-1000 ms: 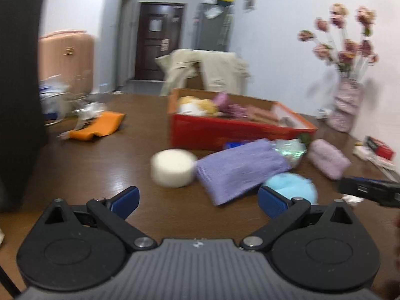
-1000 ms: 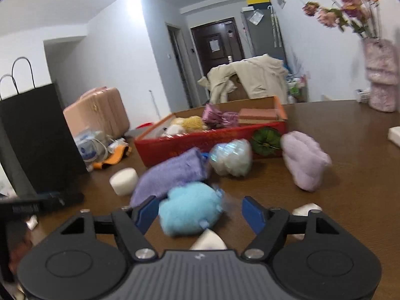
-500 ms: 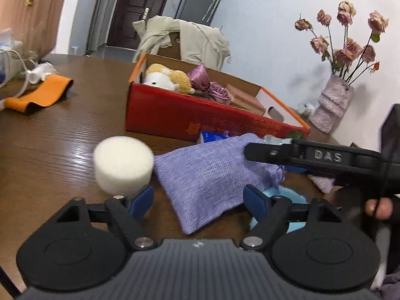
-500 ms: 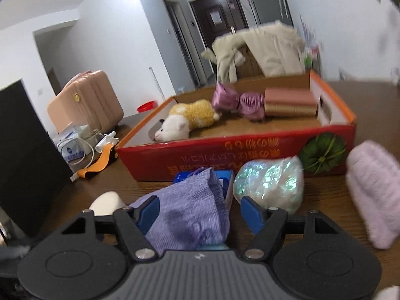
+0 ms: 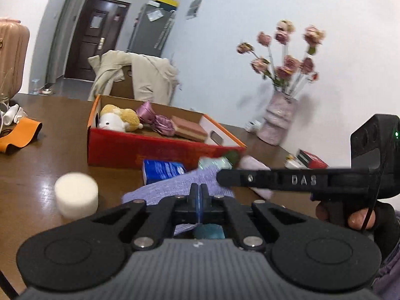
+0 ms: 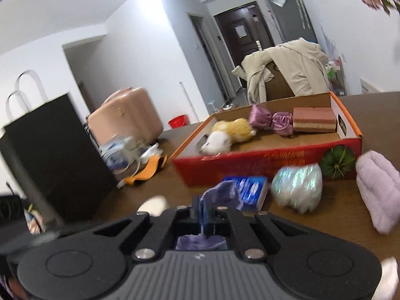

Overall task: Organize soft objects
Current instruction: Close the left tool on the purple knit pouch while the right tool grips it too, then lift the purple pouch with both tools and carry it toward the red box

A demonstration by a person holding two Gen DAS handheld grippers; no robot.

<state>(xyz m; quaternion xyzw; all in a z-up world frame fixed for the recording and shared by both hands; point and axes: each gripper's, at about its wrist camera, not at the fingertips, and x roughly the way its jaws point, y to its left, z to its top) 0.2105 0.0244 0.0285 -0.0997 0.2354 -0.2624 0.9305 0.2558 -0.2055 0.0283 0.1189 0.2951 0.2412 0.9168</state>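
Three soft things in the red box (image 6: 287,160); both claws (image 5: 198,195) (image 6: 203,207) clamped on purple cloth (image 5: 175,187).

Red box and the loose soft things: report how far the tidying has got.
Done: the plush toy, satin bow and pink sponge lie in the red box. In hand: both the left hand-held gripper and right hand-held gripper have just closed on the purple cloth. Left on the table: white foam puck, iridescent pouch, lilac towel.
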